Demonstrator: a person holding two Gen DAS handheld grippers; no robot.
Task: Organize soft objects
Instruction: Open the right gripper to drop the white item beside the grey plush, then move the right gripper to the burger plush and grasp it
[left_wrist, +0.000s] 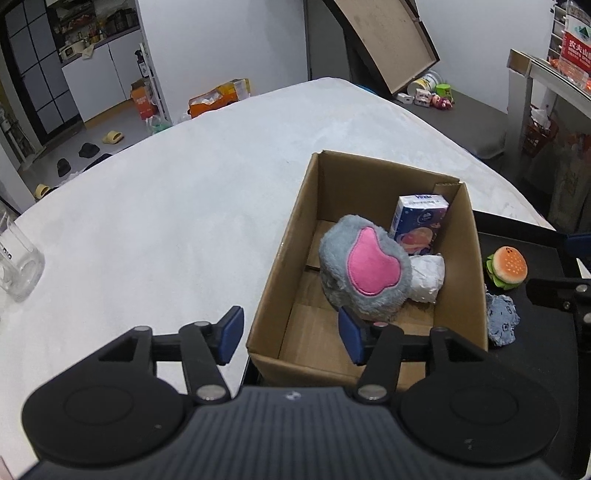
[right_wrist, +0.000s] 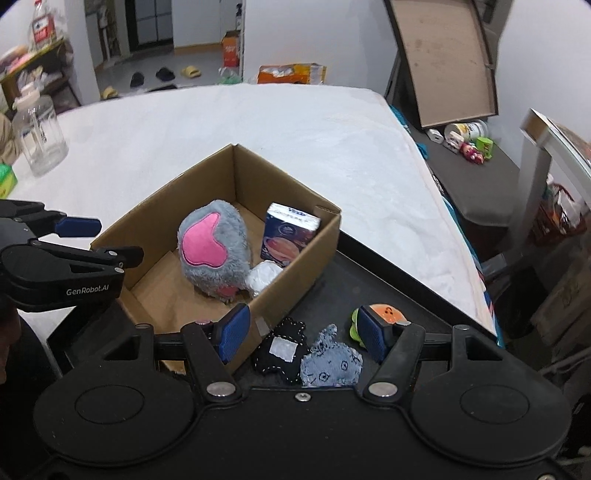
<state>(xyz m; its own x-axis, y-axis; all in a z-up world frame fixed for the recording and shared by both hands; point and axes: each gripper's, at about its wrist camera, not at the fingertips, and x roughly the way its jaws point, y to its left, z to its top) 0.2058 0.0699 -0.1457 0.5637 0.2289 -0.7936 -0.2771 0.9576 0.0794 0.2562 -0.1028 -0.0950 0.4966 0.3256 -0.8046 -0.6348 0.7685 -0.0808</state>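
Observation:
An open cardboard box (left_wrist: 284, 251) (right_wrist: 295, 273) holds a grey plush with a pink patch (left_wrist: 365, 267) (right_wrist: 214, 247), a blue tissue pack (left_wrist: 419, 223) (right_wrist: 290, 234) and a white crumpled wad (left_wrist: 428, 277) (right_wrist: 263, 277). Outside it on the black tray (right_wrist: 369, 280) lie a burger toy (left_wrist: 506, 266) (right_wrist: 384, 314), a blue fabric piece (left_wrist: 500, 319) (right_wrist: 332, 360) and a black fabric piece (right_wrist: 282, 349). My left gripper (left_wrist: 291, 334) is open and empty, straddling the box's near left wall. My right gripper (right_wrist: 303, 334) is open and empty above the two fabric pieces.
The box stands partly on a white mattress-like surface (left_wrist: 166, 206) (right_wrist: 295, 129). A clear glass jar (left_wrist: 18, 266) (right_wrist: 38, 140) stands at its left edge. A green object (right_wrist: 7, 179) lies beside the jar. Toys and a tilted board (left_wrist: 391, 40) sit beyond the far edge.

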